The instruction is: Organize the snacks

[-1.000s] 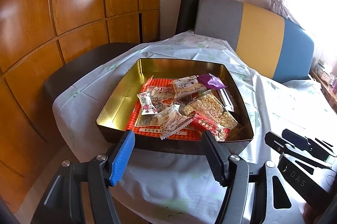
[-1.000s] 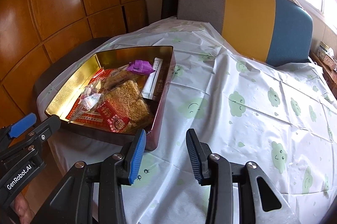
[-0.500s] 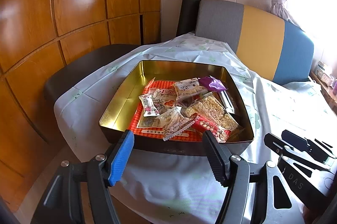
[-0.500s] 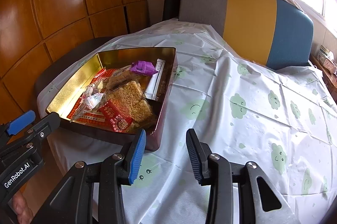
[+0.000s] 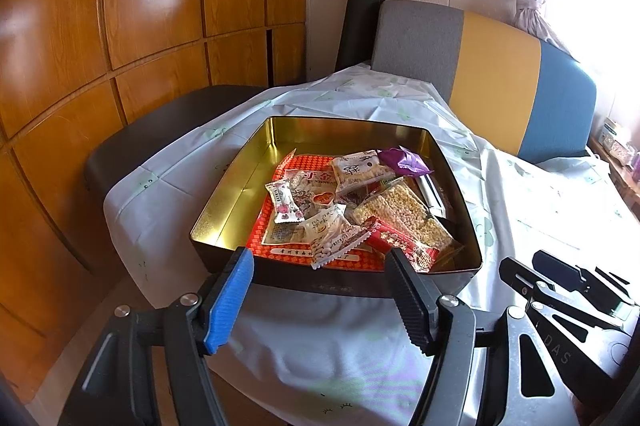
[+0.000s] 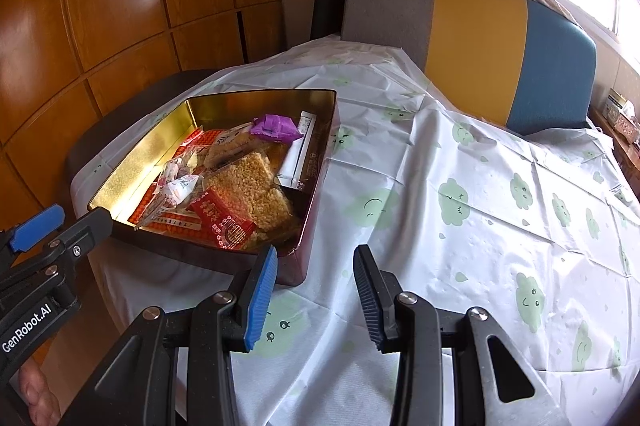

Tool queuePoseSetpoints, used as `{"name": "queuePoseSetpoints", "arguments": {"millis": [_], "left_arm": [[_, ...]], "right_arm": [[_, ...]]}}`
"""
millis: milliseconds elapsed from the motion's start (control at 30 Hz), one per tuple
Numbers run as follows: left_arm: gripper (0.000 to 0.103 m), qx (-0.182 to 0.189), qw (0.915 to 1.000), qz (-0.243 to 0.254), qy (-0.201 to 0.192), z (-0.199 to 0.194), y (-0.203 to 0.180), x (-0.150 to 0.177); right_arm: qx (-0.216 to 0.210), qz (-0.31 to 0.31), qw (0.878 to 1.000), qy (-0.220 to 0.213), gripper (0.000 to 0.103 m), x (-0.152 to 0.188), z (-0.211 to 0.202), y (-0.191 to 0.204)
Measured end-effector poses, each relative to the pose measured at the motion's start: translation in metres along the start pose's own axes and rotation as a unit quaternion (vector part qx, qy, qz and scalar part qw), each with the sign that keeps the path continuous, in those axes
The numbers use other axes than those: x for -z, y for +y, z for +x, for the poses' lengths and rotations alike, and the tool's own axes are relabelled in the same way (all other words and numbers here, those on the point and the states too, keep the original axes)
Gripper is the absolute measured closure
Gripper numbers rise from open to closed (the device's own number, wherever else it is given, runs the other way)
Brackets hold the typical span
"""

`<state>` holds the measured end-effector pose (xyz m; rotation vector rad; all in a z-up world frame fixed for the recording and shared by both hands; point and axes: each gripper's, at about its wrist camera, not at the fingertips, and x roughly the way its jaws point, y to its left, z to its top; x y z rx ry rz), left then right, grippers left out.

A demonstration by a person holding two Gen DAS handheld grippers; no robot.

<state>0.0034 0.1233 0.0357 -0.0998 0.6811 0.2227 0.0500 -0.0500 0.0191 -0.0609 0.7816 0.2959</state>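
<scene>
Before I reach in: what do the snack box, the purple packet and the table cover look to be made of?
Snack box: likely tin-plate metal; its gold inner walls shine and mirror the light, with a dark outside. Purple packet: probably foil or plastic film, glossy and crinkled. Table cover: seemingly thin plastic sheeting, with sharp fold creases, a slight sheen and printed green clouds.

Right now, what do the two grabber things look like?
Each is a black plastic frame with cut-out holes, silver screws and two ribbed pads. On the left gripper and the right gripper, one pad is blue, the other black. White letters reading GenRobot.AI mark the left one's side, seen from the right wrist. No sleeves or cables show.
</scene>
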Motion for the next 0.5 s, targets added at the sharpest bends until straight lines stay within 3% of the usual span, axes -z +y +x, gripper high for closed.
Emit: {"name": "queuePoseSetpoints", "arguments": {"millis": [500], "left_arm": [[0.034,0.002,0.9999,0.005,-0.013,0.0001,-0.0026,-0.0006]], "right_arm": [[-0.002,0.004,1.0,0.006,0.063,0.0044,0.0041,-0.0061]]}}
